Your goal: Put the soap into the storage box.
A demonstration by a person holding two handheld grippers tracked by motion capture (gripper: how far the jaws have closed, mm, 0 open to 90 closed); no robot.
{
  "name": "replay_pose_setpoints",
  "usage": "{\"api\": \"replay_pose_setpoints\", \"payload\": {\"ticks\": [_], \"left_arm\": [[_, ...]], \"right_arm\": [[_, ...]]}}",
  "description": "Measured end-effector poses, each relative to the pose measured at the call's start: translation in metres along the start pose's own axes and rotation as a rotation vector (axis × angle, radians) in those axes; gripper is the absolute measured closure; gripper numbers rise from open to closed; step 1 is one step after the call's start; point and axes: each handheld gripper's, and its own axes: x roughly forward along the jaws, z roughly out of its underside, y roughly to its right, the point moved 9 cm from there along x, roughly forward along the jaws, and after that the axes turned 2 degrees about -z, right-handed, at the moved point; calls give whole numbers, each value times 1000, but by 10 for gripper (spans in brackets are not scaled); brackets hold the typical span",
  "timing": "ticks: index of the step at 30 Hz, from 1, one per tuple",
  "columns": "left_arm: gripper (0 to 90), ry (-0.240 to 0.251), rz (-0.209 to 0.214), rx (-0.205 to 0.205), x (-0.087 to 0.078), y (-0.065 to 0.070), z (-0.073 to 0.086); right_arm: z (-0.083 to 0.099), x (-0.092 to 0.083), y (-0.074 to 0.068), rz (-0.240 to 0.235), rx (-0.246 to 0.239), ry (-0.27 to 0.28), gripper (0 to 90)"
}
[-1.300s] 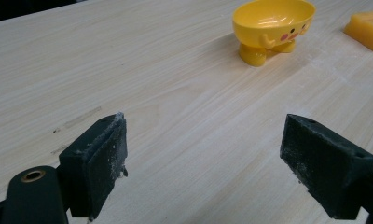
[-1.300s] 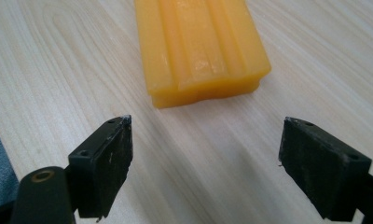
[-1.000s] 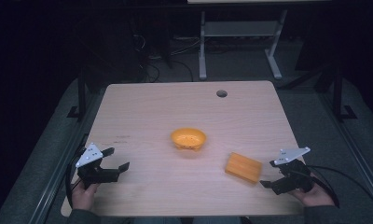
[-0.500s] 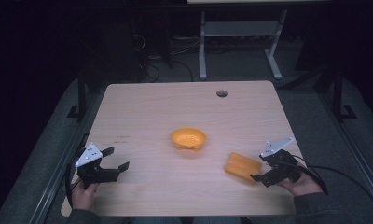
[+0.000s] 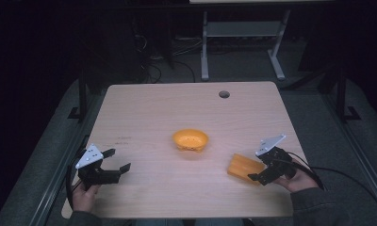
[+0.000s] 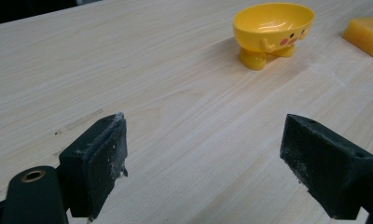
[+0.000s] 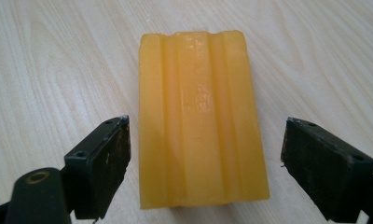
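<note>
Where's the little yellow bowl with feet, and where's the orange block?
yellow bowl (image 6: 273, 21), left gripper view, on the inside of its cup.
orange block (image 7: 201, 116), right gripper view, on the middle ridge of its top face.

High view: fixed overhead, near side, faces forward-down over whole table (image 5: 144, 108); surroundings dark, probably floor. Left gripper view: low, near tabletop, faces yellow bowl (image 6: 273, 30). Right gripper view: close above orange block (image 7: 201, 116). Bowl and block shared with high view.
</note>
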Motion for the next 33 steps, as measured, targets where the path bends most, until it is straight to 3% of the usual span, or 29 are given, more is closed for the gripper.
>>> {"api": "replay_pose_setpoints", "payload": {"ticks": [9, 33], "left_arm": [[141, -1, 1, 3, -1, -1, 0], [141, 3, 0, -3, -2, -1, -1]], "right_arm": [[-9, 11, 0, -23, -10, -18, 149], [-8, 40, 0, -45, -46, -121, 155]]}}
